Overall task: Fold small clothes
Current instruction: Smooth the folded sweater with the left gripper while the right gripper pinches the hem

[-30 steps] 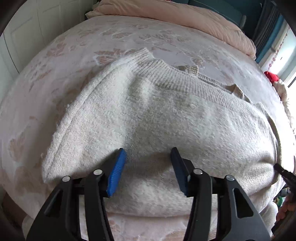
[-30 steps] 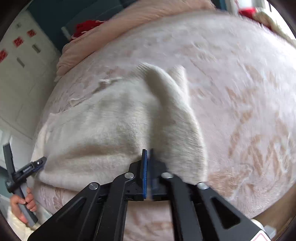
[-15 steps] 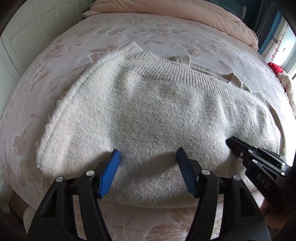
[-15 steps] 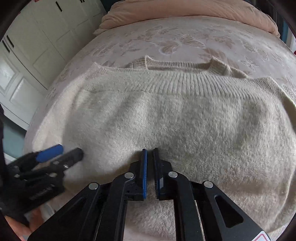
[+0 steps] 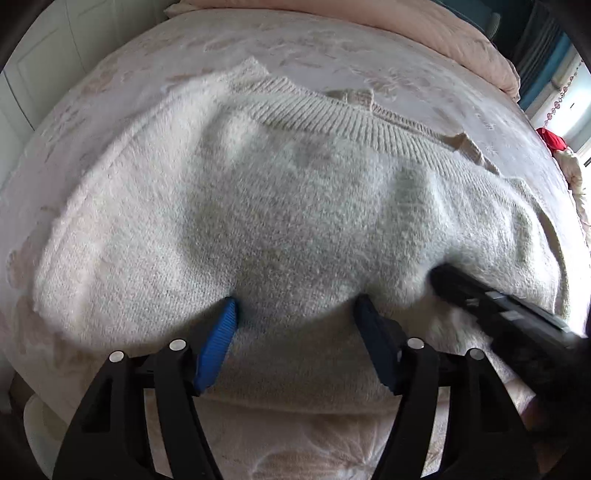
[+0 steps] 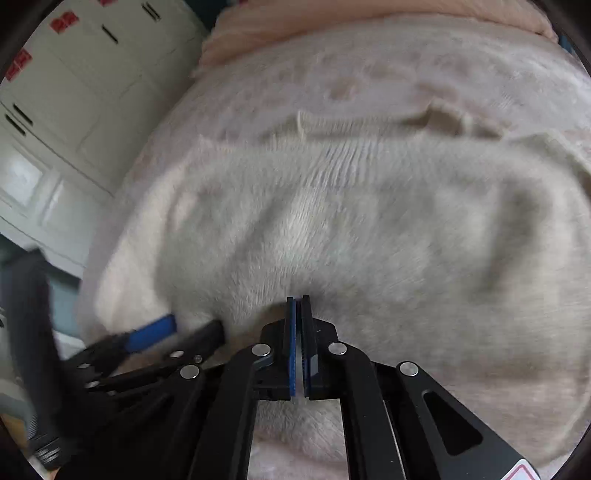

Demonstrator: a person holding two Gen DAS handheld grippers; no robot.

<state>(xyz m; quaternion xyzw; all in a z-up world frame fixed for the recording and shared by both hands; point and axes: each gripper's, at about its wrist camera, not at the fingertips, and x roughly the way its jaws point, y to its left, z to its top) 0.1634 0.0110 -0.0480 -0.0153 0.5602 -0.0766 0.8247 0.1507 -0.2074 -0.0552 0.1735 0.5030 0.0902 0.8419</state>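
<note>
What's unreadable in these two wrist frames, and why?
- Right hand-held gripper grip: jaws shut at the sweater; motion blur in the right wrist view hides whether fabric is pinched.
- Sweater's near hem: hidden behind the left hand-held gripper, open, in the left wrist view.
- Sleeves: not visible in either view, likely folded under.
- Red cupboard stickers: too blurred to read.

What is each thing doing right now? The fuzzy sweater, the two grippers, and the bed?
sweater: folded, lying on the bed, ribbed edge on the far side.
left gripper: open, over the sweater's near edge.
right gripper: shut, tips at the sweater; a pinch can't be seen.
bed cover: spread under the sweater.
</note>
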